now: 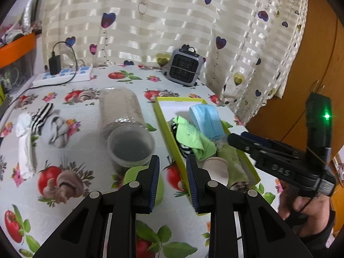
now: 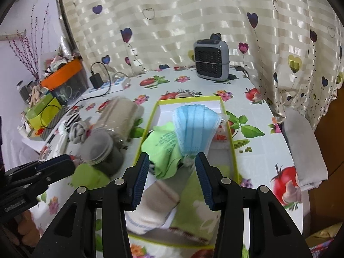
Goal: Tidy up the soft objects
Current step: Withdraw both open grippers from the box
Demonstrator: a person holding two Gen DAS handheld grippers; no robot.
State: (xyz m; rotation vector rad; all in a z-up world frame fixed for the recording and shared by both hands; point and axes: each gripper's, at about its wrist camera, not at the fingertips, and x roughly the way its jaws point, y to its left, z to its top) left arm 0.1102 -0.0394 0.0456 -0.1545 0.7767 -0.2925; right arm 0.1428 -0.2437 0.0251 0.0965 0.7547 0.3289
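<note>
A yellow-rimmed box on the table holds a stack of blue face masks, a green cloth, a beige sock and a striped item. My right gripper is open above the box, just short of the masks; in the left wrist view its tip is at the masks. My left gripper is open and empty by the box's left wall. A white cloth, a striped sock and a knotted grey sock lie at left.
A clear plastic jar lies on its side beside the box, its green lid near it. A grey heater and a power strip stand at the back. A folded grey cloth hangs off the right edge.
</note>
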